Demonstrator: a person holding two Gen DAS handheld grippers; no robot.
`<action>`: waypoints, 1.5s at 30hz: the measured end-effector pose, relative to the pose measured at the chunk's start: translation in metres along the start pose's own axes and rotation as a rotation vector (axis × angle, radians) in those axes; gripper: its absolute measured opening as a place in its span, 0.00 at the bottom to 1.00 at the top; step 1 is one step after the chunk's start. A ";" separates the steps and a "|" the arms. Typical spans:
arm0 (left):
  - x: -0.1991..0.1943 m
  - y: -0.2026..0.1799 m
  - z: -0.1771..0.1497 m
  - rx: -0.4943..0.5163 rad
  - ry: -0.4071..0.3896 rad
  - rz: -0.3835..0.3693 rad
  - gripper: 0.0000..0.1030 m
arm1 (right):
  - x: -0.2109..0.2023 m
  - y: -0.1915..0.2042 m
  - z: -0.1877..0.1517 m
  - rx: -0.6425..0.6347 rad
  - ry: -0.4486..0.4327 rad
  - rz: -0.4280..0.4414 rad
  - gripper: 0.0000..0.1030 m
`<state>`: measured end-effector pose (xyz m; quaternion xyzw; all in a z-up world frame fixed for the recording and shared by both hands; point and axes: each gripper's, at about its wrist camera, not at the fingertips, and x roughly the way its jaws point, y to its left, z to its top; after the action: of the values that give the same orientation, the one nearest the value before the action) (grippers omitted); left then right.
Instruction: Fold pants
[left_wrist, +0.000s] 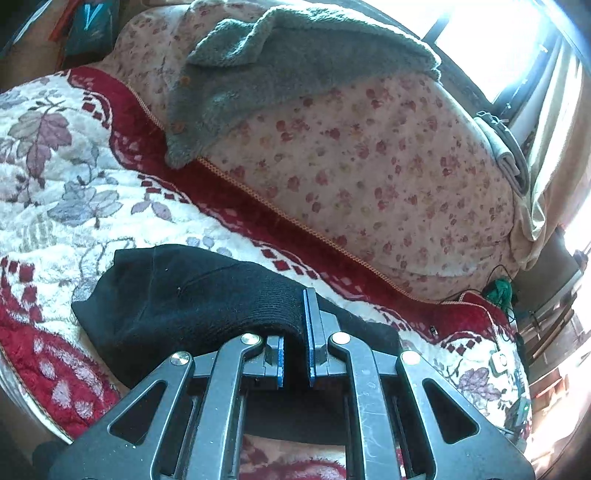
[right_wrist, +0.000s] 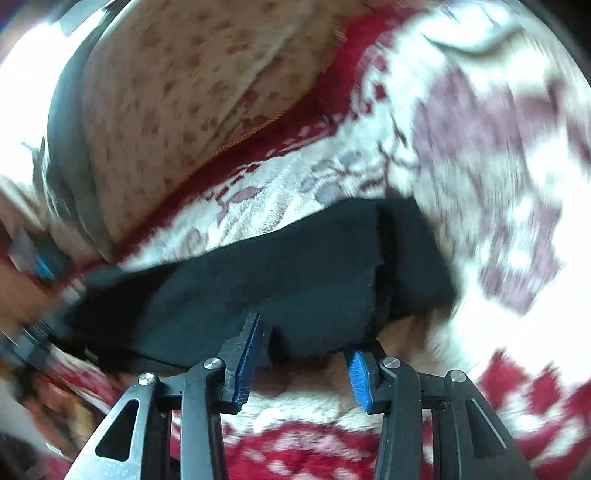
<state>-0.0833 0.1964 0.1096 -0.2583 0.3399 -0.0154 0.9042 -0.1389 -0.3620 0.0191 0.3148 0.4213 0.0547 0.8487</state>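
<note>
The black pants (left_wrist: 192, 295) lie bunched on a red and white floral blanket (left_wrist: 74, 206). My left gripper (left_wrist: 295, 332) is shut on a fold of the pants; the black knit cloth drapes over its left finger and sits between the blue pads (left_wrist: 309, 332). In the blurred right wrist view the pants (right_wrist: 280, 273) lie folded just ahead of my right gripper (right_wrist: 306, 354). Its jaws stand wide apart, with the near edge of the cloth between the blue pads (right_wrist: 248, 365) and not pinched.
A large floral pillow (left_wrist: 369, 173) lies behind the pants with a grey fleece garment (left_wrist: 280, 74) draped on it. A folded grey cloth (left_wrist: 506, 155) sits by the bright window at right. The bed edge and cables (left_wrist: 498, 291) are at right.
</note>
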 end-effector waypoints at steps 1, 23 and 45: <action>0.001 0.001 0.000 0.000 0.003 0.002 0.07 | 0.004 -0.008 0.000 0.039 0.007 0.044 0.40; -0.009 0.008 0.009 -0.032 0.093 -0.058 0.07 | -0.064 0.025 0.050 -0.187 -0.215 0.140 0.05; 0.044 0.080 -0.066 -0.088 0.256 0.099 0.39 | 0.009 -0.017 0.032 -0.194 -0.052 -0.193 0.21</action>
<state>-0.1021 0.2264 0.0030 -0.2769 0.4649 0.0112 0.8409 -0.1122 -0.3876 0.0172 0.1907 0.4202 0.0049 0.8872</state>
